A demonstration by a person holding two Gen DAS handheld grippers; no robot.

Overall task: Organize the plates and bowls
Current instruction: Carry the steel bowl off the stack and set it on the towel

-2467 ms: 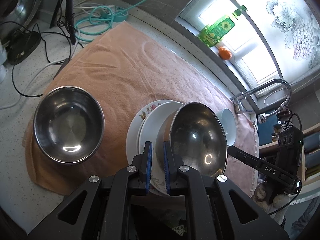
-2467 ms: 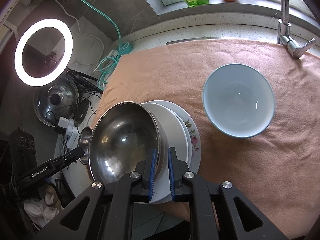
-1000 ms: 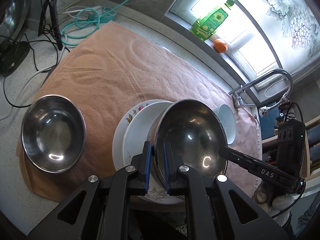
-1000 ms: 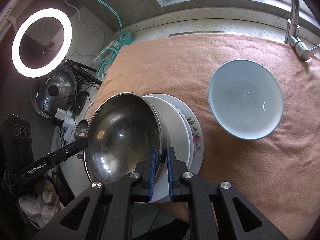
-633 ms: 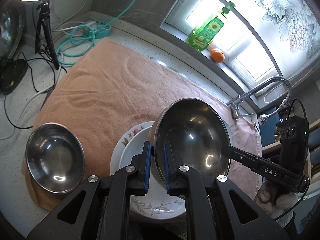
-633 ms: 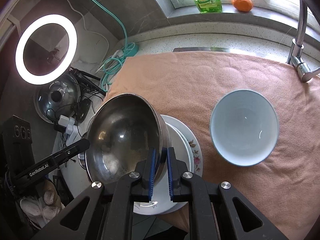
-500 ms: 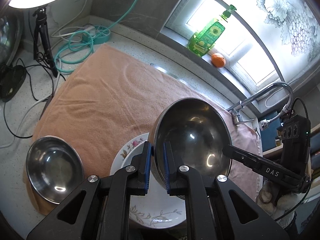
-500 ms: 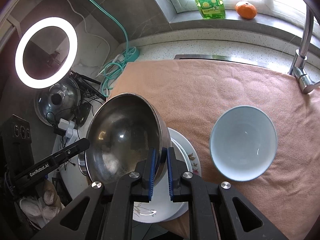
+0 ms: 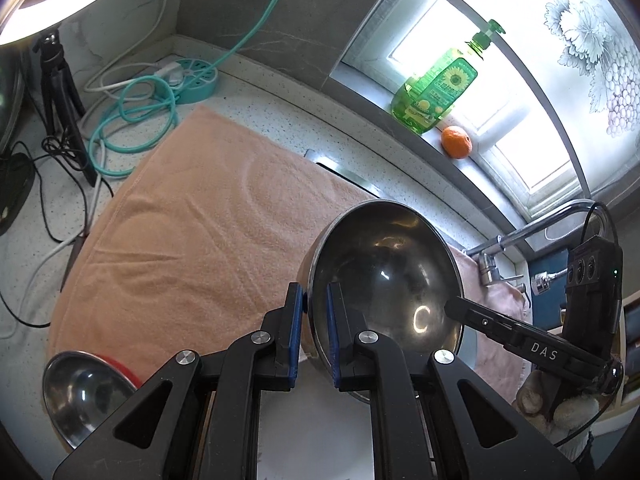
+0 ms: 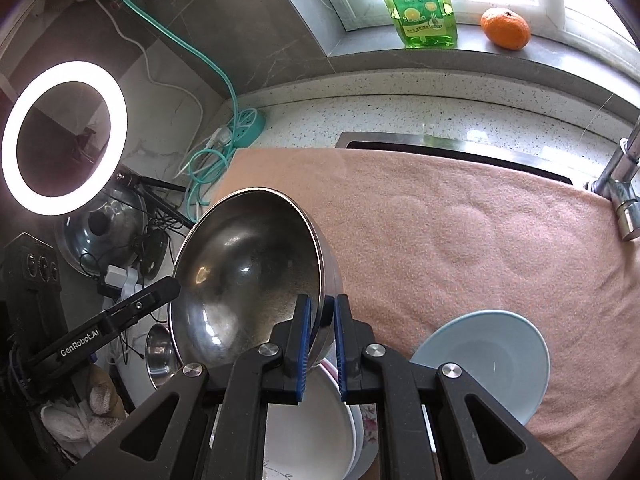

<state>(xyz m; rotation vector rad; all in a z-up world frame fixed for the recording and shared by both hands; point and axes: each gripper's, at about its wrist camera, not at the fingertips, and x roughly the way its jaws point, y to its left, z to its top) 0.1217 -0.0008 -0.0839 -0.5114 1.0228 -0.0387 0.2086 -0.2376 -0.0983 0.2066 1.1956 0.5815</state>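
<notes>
Steel catches the window light in the left wrist view: the left tongs, angled steeply down, are clamped on the near rim of a large steel bowl, one blue pad outside the wall and one inside. The bowl is round, deep and polished, held clear above the peach towel and tilted so its hollow faces back toward the camera. At its far rim the black finger of the right tongs meets the metal. Below it shows the plain white face of a plate. A smaller steel bowl sits at the towel's lower left corner. The towel is nubbly terry, spread on the speckled stone bench.

From the right wrist view, the right tongs also point steeply down, pinched on the opposite rim of the same large bowl, which tips with its mouth toward this camera. The left tongs reach its far edge. Under the fingers lies a stack of white plates, the lowest with a floral border. A pale blue ceramic bowl stands upright on the towel just to the right.
</notes>
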